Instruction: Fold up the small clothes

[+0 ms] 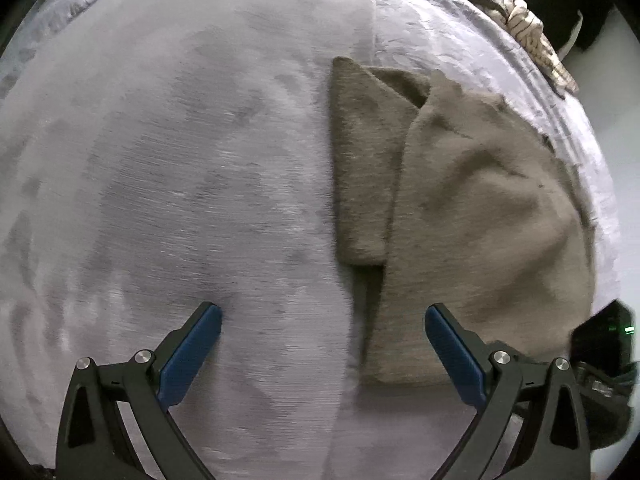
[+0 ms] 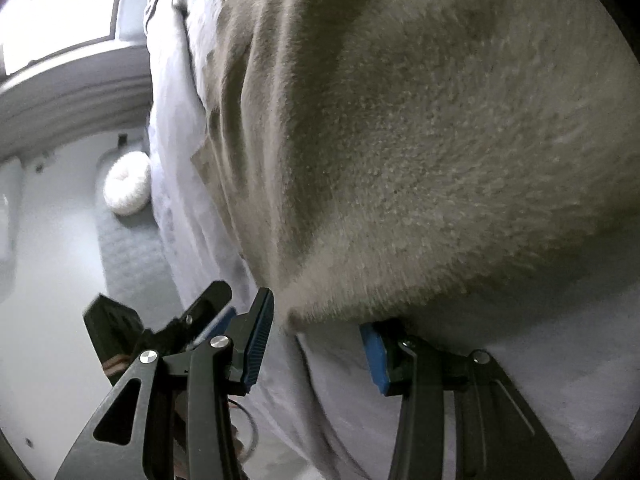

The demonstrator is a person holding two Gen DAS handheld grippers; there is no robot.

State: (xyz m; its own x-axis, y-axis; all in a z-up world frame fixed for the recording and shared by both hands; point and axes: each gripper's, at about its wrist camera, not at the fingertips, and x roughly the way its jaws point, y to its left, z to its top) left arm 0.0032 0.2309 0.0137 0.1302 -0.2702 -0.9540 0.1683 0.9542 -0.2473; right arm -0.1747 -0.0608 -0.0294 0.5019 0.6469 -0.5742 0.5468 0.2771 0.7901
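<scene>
Here the brown fleece garment (image 1: 472, 216) lies partly folded at the right of the left wrist frame, on a pale lilac bedspread (image 1: 180, 160). Left tongs (image 1: 323, 344) hang spread, empty. Right tongs (image 2: 320, 348) stand apart at its lower edge, not pinching.

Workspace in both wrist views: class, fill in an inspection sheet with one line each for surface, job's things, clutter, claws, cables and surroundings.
Surface: pale lilac bedspread, wrinkled.
Job's things: grey-brown fleece garment, partly folded, one flap lying over a darker layer.
Clutter: striped crumpled cloth at the bed's far edge.
Claws: left claw open above the bedspread, holding nothing; right claw at the garment's near corner, jaws apart, one pad under the edge, grip not settled.
Cables: thin dark wire below the right claw.
Surroundings: white round cushion on the floor, bright window.
</scene>
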